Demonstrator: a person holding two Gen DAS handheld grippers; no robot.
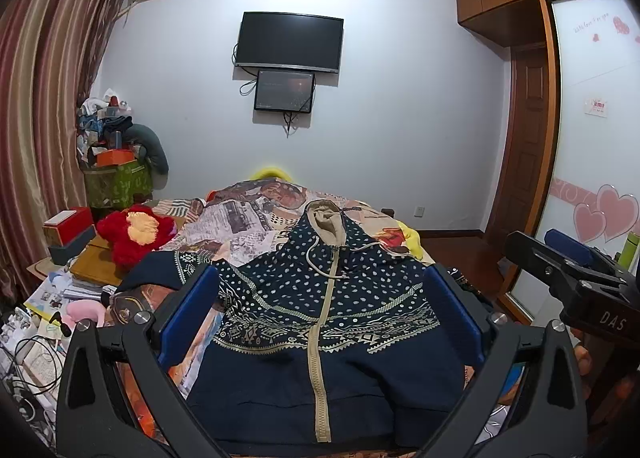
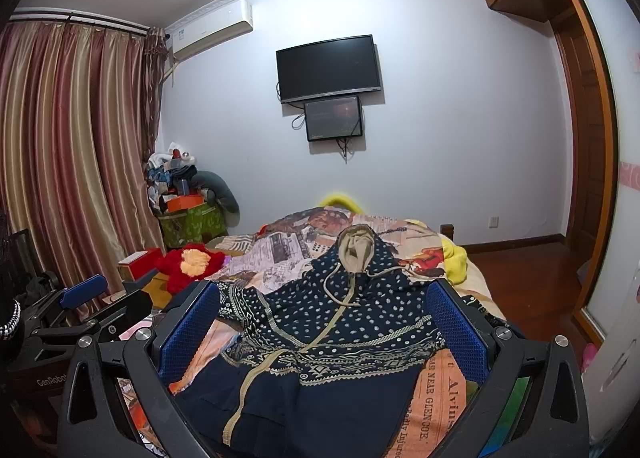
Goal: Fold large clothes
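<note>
A bed point(image 1: 248, 218) covered by a newspaper-print quilt point(image 1: 236, 226) is seen running away toward the far wall, where a television point(image 1: 289, 41) and a smaller screen point(image 1: 285, 91) are mounted. Striped curtains point(image 1: 44, 98) are hung along the left side, and bare wooden floor point(image 2: 532, 282) is shown past the bed's right edge, up to a sliding wardrobe door point(image 1: 596, 130).

A navy patterned zip hoodie point(image 1: 320, 322) is spread front-up over the near half of the bed, its hem at the near edge and its tan-lined hood point(image 1: 326, 220) pointed toward the far edge. One sleeve point(image 1: 172, 266) is stretched out toward the left edge. In the right wrist view, quilt is left uncovered beside the hoodie's right side.

A red plush toy point(image 1: 134, 234) is lain at the bed's left edge, beside a cluttered bedside surface point(image 1: 92, 270) bearing boxes.

The left tool point(image 1: 320, 298) is held above the hoodie's lower front, its blue-padded jaws spread wide with nothing between them. The right tool point(image 2: 322, 318) is likewise held wide apart and unloaded over the hoodie, near its right side.
</note>
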